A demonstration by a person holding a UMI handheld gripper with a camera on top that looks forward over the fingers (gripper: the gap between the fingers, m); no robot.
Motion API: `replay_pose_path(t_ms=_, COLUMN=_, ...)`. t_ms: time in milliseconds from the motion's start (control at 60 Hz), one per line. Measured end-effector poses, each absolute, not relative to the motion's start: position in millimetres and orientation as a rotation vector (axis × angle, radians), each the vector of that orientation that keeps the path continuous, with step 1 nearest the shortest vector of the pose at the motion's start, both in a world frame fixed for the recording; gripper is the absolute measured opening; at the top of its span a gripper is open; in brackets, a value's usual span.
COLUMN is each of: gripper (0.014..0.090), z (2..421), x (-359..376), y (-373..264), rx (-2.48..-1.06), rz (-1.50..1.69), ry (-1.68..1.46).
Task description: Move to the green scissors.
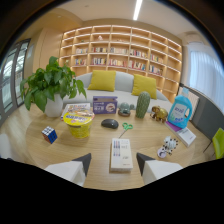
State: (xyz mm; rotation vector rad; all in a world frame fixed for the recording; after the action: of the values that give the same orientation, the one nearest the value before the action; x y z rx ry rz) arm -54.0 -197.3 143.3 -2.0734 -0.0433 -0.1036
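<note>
- The tool [113, 169] is hanging spread and empty at lower centre.
- The white box [120, 154] and black mouse [109, 123] are risking a bump before the green scissors [126, 127].

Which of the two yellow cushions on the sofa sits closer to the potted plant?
The yellow cushion right beside the plant; the other cushion sits farther along the sofa, behind the cactus. The open gripper points at the table.
</note>
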Motion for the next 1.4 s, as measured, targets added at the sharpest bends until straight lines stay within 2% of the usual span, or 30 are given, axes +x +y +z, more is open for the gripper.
replay_pose_path(t_ms=183, gripper=0.0860, z=144, x=-41, y=-198, rx=-2.078, rz=-0.124, ry=-0.040)
replay_pose_path(t_ms=317, gripper=0.0862, z=160, x=-19, y=-184, rx=-2.062, rz=-0.136, ry=-0.027)
replay_pose_path(t_ms=500, gripper=0.0857, z=196, x=17, y=-132, rx=-2.005, rz=-0.177, ry=-0.004)
replay_pose_path(t_ms=633, gripper=0.0858, z=198, x=38, y=-81, rx=-2.002, rz=-0.191, ry=-0.003)
replay_pose_path(t_ms=817, gripper=0.0857, z=168, x=48, y=-14, rx=-2.053, rz=-0.157, ry=-0.006)
replay_pose_path(t_ms=1050, gripper=0.0859, z=100, x=45, y=51, rx=-2.147, rz=-0.105, ry=-0.014)
replay_pose_path(t_ms=1200, gripper=0.0859, z=61, x=40, y=64, rx=-2.218, rz=-0.072, ry=-0.006)
replay_pose_path(t_ms=1400, gripper=0.0860, z=46, x=37, y=66, rx=-2.246, rz=-0.060, ry=0.007)
